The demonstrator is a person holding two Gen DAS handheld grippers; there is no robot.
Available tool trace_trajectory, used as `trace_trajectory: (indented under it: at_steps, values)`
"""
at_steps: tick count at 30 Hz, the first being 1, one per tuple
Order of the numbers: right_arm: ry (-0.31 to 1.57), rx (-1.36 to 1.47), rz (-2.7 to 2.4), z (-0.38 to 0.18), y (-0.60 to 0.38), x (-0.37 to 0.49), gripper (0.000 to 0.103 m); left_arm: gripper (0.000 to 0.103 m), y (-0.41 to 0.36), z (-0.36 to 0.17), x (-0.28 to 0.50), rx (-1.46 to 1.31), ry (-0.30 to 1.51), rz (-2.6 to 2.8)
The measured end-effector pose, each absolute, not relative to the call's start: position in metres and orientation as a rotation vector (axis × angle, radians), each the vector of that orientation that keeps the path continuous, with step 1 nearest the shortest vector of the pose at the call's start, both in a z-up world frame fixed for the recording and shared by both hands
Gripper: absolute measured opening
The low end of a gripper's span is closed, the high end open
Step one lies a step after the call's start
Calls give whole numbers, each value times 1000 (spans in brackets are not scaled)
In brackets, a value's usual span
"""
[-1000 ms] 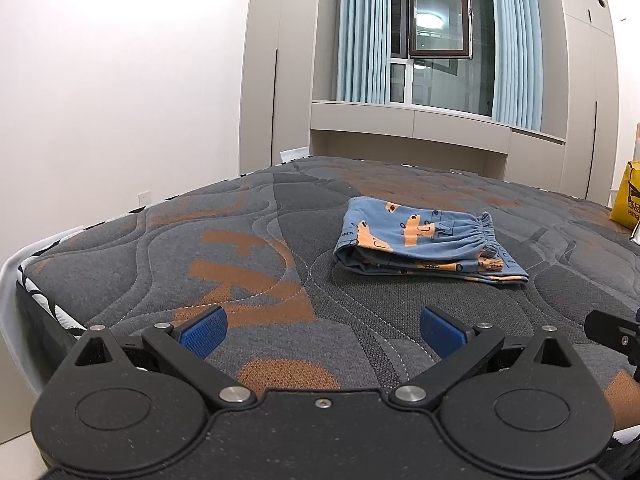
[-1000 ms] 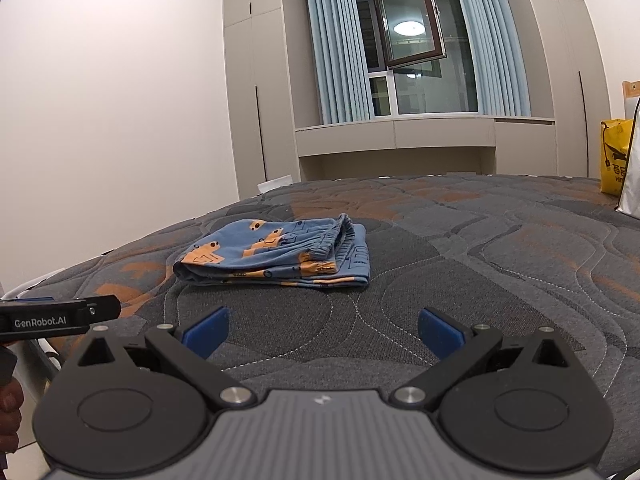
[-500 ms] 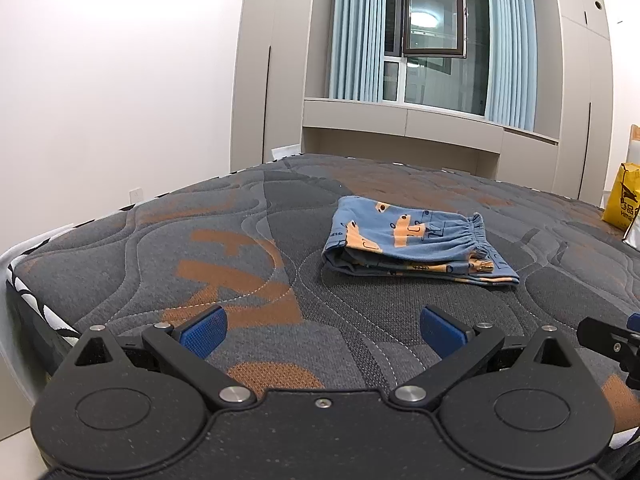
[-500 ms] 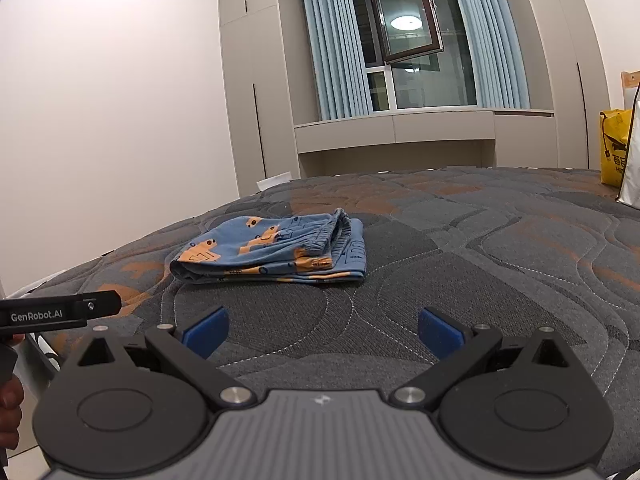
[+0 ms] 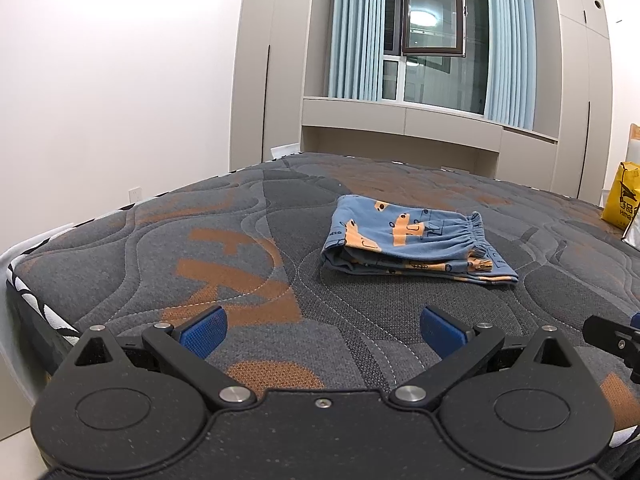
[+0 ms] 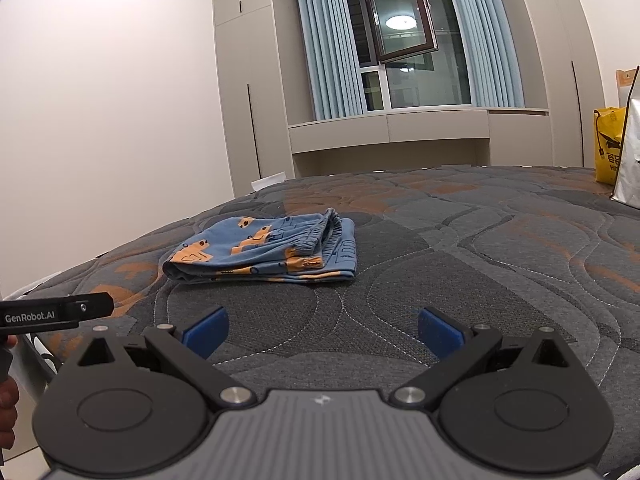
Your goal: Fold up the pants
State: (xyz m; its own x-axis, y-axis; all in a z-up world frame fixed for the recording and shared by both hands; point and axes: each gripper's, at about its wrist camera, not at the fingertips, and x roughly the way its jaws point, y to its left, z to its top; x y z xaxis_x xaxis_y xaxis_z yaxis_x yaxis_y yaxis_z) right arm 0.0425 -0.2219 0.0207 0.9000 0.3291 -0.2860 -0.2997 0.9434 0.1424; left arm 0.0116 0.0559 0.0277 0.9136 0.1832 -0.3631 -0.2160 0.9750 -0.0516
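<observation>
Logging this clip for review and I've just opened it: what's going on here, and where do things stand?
A person holds a two-finger gripper in each hand over a quilted mattress. The blue pants with orange prints already lie folded into a compact stack on it. Neither gripper touches them: the left gripper and the right gripper are both open and empty, short of the stack. The folding looks finished.

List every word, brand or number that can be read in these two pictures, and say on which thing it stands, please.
"GenRobot.AI": on the side of the left claw, seen in the right wrist view.
Black print on the yellow bag: too blurred to read in either view.
Orange shapes on the mattress: not readable as words.
Pants: pictures only, no text.
</observation>
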Motion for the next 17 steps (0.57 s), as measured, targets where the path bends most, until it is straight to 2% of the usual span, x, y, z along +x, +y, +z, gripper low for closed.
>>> trace_trajectory:
  at_steps: [17]
  values:
    - [312, 104, 311, 20, -229, 43, 103, 102, 53, 29, 13, -84, 369, 207]
